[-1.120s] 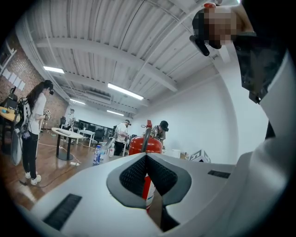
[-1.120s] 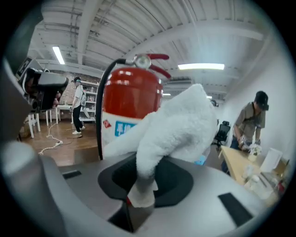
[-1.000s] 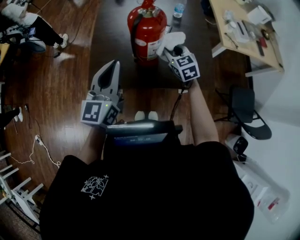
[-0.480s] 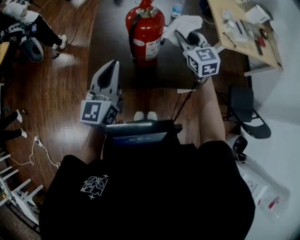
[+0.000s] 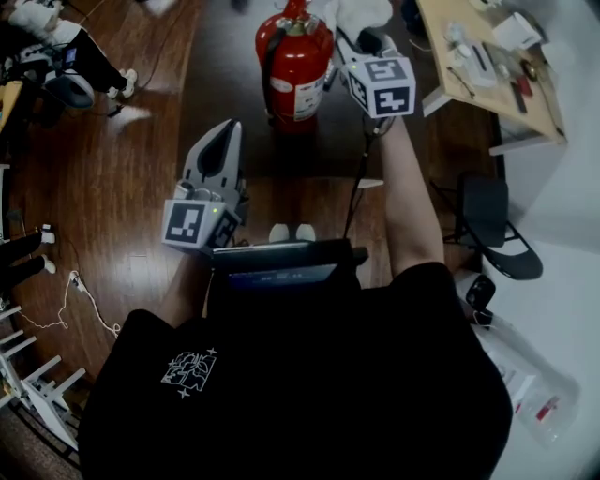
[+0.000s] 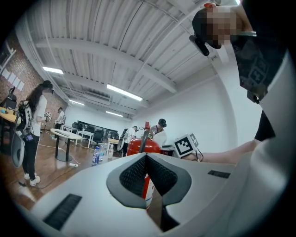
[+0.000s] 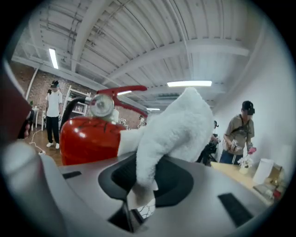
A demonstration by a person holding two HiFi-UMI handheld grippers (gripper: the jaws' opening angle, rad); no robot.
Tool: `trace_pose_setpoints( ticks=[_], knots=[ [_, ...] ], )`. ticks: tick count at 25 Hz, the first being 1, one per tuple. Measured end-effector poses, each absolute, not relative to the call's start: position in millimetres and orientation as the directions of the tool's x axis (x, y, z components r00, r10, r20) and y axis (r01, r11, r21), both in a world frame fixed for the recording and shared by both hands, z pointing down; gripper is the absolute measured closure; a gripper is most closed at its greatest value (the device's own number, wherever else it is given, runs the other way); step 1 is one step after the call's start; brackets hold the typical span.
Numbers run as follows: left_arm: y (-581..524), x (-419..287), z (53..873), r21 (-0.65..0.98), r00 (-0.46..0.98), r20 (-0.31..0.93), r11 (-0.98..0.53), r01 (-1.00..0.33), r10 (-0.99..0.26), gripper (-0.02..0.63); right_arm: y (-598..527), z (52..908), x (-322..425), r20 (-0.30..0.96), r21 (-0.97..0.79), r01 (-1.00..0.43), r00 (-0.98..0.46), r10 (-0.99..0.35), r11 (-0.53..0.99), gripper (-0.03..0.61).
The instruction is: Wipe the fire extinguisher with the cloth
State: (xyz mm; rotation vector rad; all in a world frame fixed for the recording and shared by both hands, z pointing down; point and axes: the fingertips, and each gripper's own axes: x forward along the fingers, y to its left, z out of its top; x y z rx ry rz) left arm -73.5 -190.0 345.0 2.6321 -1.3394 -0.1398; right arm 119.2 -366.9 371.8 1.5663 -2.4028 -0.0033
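The red fire extinguisher stands upright on the wooden floor; in the right gripper view its body and gauge fill the left side. My right gripper is shut on a fluffy white cloth, held just right of the extinguisher's top. In the right gripper view, the cloth rises out of the jaws and reaches toward the red tank. My left gripper hovers lower left of the extinguisher, jaws shut with nothing held. Past that gripper the extinguisher shows ahead.
A wooden table with small items stands at the top right, a dark folding chair below it. A water bottle stands behind the extinguisher. Cables lie on the floor at left. Several people stand about the room.
My right gripper has carried the cloth from beside the extinguisher's body up to its top, swinging out right on the way. The left gripper has stayed put.
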Motion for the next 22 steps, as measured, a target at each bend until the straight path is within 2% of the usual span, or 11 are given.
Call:
trace_pose_setpoints(
  ticks=[11, 17, 22],
  knots=[
    [-189, -73, 343, 0.205, 0.597, -0.010, -0.586, -0.784, -0.802, 0.614, -306, 560, 116, 0.531, 0.055, -0.853, -0.414, -0.739, 0.518, 0.477],
    [-188, -77, 343, 0.206, 0.599, -0.010, -0.587, -0.783, -0.801, 0.614, -297, 575, 115, 0.559, 0.032, -0.863, -0.403, -0.724, 0.505, 0.477],
    [-188, -77, 344, 0.212, 0.605, -0.014, -0.594, -0.776, -0.796, 0.614, -292, 557, 121, 0.525, 0.048, -0.872, -0.393, -0.755, 0.488, 0.477]
  ],
)
